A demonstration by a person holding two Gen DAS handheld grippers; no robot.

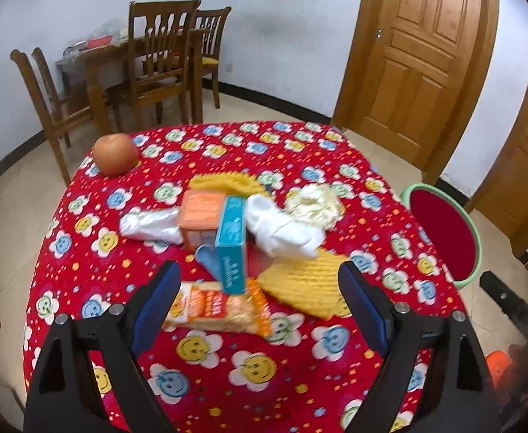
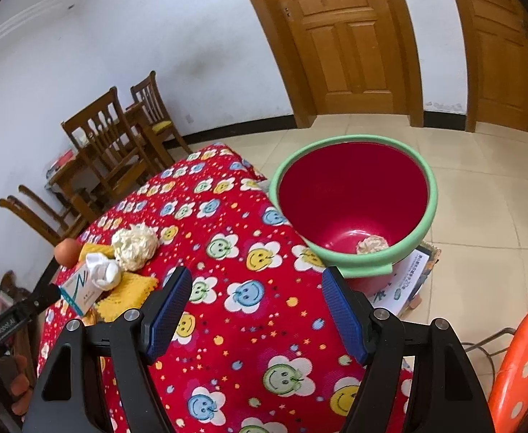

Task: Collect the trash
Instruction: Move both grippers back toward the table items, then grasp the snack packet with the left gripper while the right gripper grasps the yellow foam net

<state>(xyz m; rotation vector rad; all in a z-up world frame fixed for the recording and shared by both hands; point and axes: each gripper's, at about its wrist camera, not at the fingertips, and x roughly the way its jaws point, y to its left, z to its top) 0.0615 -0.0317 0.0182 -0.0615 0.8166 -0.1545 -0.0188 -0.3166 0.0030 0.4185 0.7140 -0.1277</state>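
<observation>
Your left gripper [image 1: 260,290] hangs over the near part of the red smiley-flower tablecloth [image 1: 228,371], fingers spread wide and grasping nothing; between its blue pads [image 1: 155,303] lie the orange-and-white snack wrapper [image 1: 217,310] and the upright teal cardboard box [image 1: 232,249]; the box leans against an orange carton [image 1: 201,218]; a silver foil wrapper [image 1: 152,223] lies just left of the carton; a white crumpled tissue [image 1: 285,231] touches the box's right side; a cream crumpled paper ball [image 1: 314,204] sits behind the tissue; a yellow knitted cloth [image 1: 307,285] lies under the tissue's near edge; a reddish apple [image 1: 115,154] stands apart at the far left corner.

Your right gripper [image 2: 256,310] is released too, nothing between its fingers, held above the table's right edge; the red bucket with green rim [image 2: 426,180] stands on the floor against that edge; one crumpled paper wad [image 2: 372,244] rests on its bottom; an orange perforated stool [image 2: 523,361] is at your far right.
</observation>
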